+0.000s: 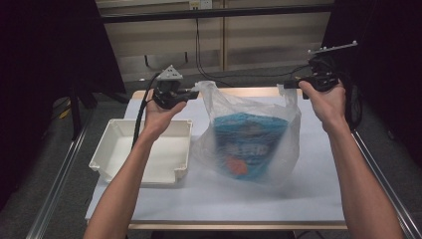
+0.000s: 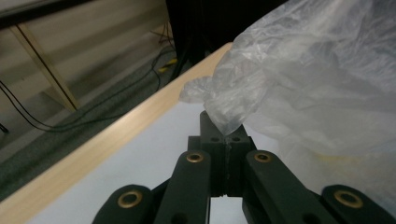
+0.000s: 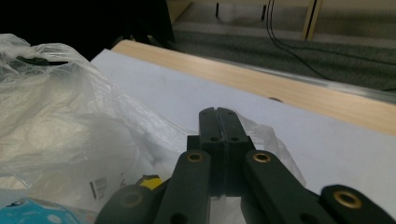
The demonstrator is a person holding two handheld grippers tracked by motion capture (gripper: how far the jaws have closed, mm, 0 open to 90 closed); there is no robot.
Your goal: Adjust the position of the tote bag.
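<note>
A clear plastic bag stands on the white table top with a blue snack packet inside it. My left gripper is shut on the bag's left handle, and in the left gripper view the film is pinched at the tips of the closed jaws. My right gripper is shut on the right handle. In the right gripper view its jaws are pressed together with thin film beside them, while the bag and the packet's corner lie to the left. Both handles are held up and apart.
A white rectangular tray sits on the table left of the bag, under my left forearm. The table's wooden far edge runs behind the bag. Cables lie on the grey floor beyond it. Dark curtains stand at both sides.
</note>
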